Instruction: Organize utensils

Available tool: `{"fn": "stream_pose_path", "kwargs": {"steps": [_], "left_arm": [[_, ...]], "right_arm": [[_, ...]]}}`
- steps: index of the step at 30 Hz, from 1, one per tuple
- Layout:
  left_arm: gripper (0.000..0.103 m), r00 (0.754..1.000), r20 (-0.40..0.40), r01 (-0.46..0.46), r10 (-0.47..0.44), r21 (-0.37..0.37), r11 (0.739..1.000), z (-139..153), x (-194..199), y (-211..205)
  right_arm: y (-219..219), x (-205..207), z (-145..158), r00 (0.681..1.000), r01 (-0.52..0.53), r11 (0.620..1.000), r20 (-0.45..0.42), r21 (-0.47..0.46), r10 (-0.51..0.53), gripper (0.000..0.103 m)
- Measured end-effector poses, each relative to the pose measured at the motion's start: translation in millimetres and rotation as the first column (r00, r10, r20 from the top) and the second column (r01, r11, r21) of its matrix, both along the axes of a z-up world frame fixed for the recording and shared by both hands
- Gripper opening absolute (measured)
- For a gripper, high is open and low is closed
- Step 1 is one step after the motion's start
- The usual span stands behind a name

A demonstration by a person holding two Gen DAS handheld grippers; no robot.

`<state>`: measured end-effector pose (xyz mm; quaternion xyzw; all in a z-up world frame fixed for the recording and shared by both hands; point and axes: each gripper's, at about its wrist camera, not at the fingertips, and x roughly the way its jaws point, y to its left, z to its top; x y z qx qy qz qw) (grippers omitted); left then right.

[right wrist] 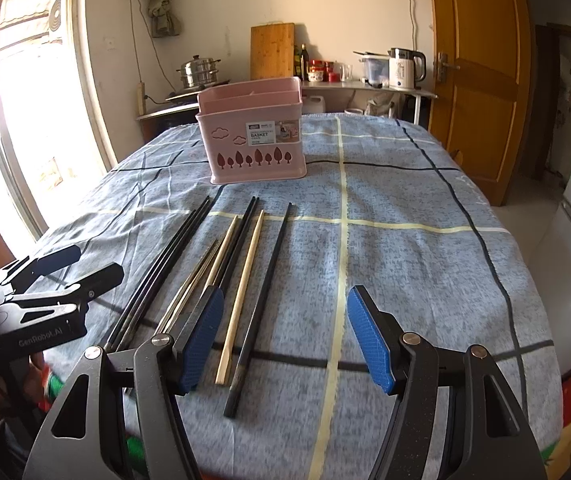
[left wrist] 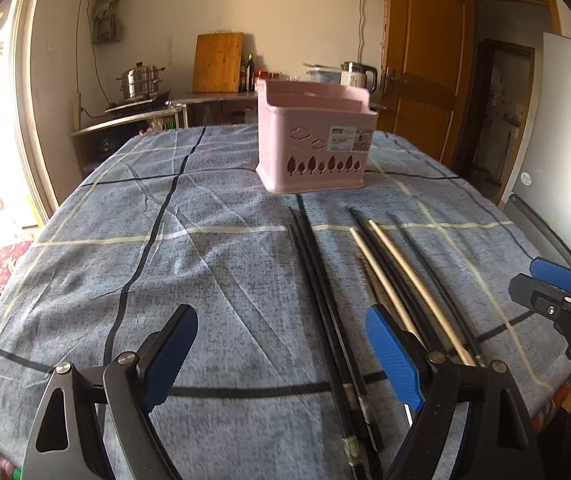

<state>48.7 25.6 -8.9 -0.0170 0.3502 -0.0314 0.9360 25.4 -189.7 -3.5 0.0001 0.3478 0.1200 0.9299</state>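
One label (right wrist: pixel 270 133) on pink holder (right wrist: pixel 257 160) reads "BASKET"; left tongs (right wrist: pixel 70 266) marked "GenRobot.AI".

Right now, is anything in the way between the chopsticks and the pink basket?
Nothing visible. Only bare blue checked cloth lies between the chopsticks and the pink basket. Both grippers, left and right, have open jaws holding nothing.
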Motion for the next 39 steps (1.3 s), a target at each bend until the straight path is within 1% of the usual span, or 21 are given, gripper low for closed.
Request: {"fn": "stream_pose_path", "kwargs": {"steps": [3,4,7,9,12,15,20,26,31,39], "left_arm": [[0.075,0.999,-0.052,-0.009,0.009,0.003,1.0,-4,19,4],[0.074,0.998,-0.06,-0.011,0.011,0.009,1.0,-5,23,3],[0.073,0.996,-0.089,-0.017,0.018,0.005,1.0,-10,37,6],[0.072,0.991,-0.132,-0.023,0.02,-0.02,1.0,-14,48,10],[0.069,0.985,-0.171,-0.02,0.011,-0.049,0.999,-19,58,13],[0.067,0.981,-0.193,-0.02,0.006,-0.073,0.997,-22,65,14],[0.064,0.978,-0.21,-0.028,0.012,-0.072,0.997,-24,77,13],[0.063,0.976,-0.219,-0.021,0.008,-0.057,0.998,-26,84,9],[0.063,0.976,-0.216,-0.011,0.006,-0.023,1.0,-27,89,5],[0.063,0.978,-0.21,-0.019,0.014,-0.023,1.0,-27,88,9]], "right_arm": [[3,13,-2,1.0,-0.001,1.0,-0.027,-0.007,0.001,0.065],[4,18,-3,0.999,-0.004,1.0,-0.036,-0.007,0.004,0.065],[8,32,-7,0.998,-0.01,1.0,-0.058,-0.014,0.009,0.065],[10,40,-11,0.997,-0.013,1.0,-0.076,-0.021,0.011,0.065],[12,53,-16,0.994,-0.017,0.999,-0.106,-0.028,0.014,0.06],[13,65,-20,0.991,-0.019,0.999,-0.135,-0.028,0.015,0.053],[15,83,-26,0.986,-0.015,1.0,-0.165,-0.026,0.011,0.045],[19,94,-33,0.982,-0.028,0.999,-0.187,-0.028,0.022,0.044],[21,101,-39,0.977,-0.029,0.999,-0.211,-0.027,0.023,0.044],[26,108,-44,0.975,-0.036,0.998,-0.221,-0.047,0.025,0.044]]}}
